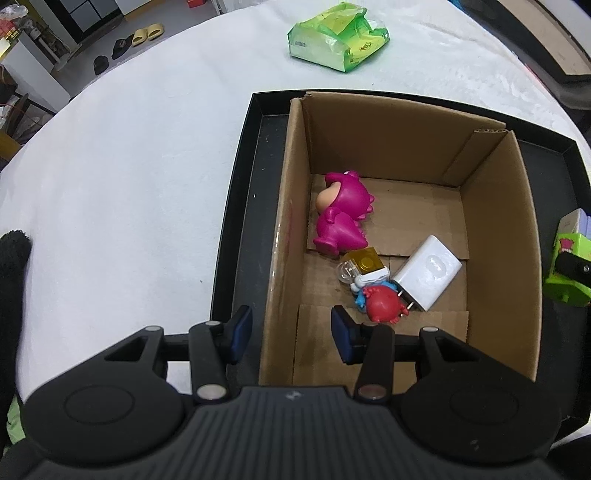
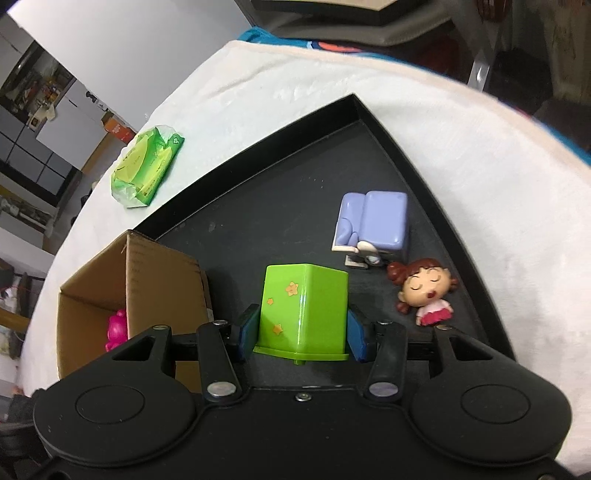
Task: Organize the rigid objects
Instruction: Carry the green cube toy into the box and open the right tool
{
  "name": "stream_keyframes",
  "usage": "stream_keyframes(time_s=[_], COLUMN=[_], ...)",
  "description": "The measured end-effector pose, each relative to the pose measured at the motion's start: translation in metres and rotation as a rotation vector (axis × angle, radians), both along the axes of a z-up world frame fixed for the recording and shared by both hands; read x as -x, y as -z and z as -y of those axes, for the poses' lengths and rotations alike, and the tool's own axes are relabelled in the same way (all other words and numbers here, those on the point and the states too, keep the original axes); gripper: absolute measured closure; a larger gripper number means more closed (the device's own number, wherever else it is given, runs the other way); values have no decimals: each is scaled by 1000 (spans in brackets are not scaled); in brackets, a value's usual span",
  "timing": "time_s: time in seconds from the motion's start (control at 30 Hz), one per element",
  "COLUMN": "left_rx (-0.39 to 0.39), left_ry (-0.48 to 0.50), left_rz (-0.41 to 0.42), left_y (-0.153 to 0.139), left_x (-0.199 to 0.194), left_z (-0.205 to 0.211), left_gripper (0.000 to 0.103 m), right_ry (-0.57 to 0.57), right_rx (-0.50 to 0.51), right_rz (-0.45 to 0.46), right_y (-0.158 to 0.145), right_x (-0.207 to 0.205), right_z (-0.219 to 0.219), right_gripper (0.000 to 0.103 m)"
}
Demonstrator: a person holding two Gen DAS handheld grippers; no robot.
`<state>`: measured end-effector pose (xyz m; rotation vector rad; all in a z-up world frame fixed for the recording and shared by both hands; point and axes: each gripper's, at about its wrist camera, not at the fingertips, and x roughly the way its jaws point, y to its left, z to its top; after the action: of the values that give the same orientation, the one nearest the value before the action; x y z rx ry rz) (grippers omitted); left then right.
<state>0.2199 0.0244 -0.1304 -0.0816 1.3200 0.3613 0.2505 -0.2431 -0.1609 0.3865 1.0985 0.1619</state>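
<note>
A cardboard box stands in a black tray. Inside lie a magenta figure, a white charger, a yellow block and a red figure. My left gripper is open and empty, straddling the box's left wall. My right gripper is shut on a green box toy, held above the tray; the toy also shows in the left wrist view. A purple chair toy and a girl figure lie on the tray.
A green wipes pack lies on the white cloth beyond the tray, also in the right wrist view. The box stands left of my right gripper. Shelves and shoes sit past the table's edge.
</note>
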Motion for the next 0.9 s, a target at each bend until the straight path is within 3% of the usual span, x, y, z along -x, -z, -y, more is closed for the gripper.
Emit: stream_keyframes(time_s=[0.53, 0.9], left_rx=[54, 99], left_ry=[-24, -54], left_rz=[68, 125], left_y=[-15, -11], left_x=[27, 48], left_z=[-4, -21], left_gripper=[58, 62], right_ry=[-24, -115], right_rx=[78, 76], right_rz=[113, 232], right_y=[-46, -78], right_x=[30, 43], right_z=[-13, -46], right_gripper=[55, 55])
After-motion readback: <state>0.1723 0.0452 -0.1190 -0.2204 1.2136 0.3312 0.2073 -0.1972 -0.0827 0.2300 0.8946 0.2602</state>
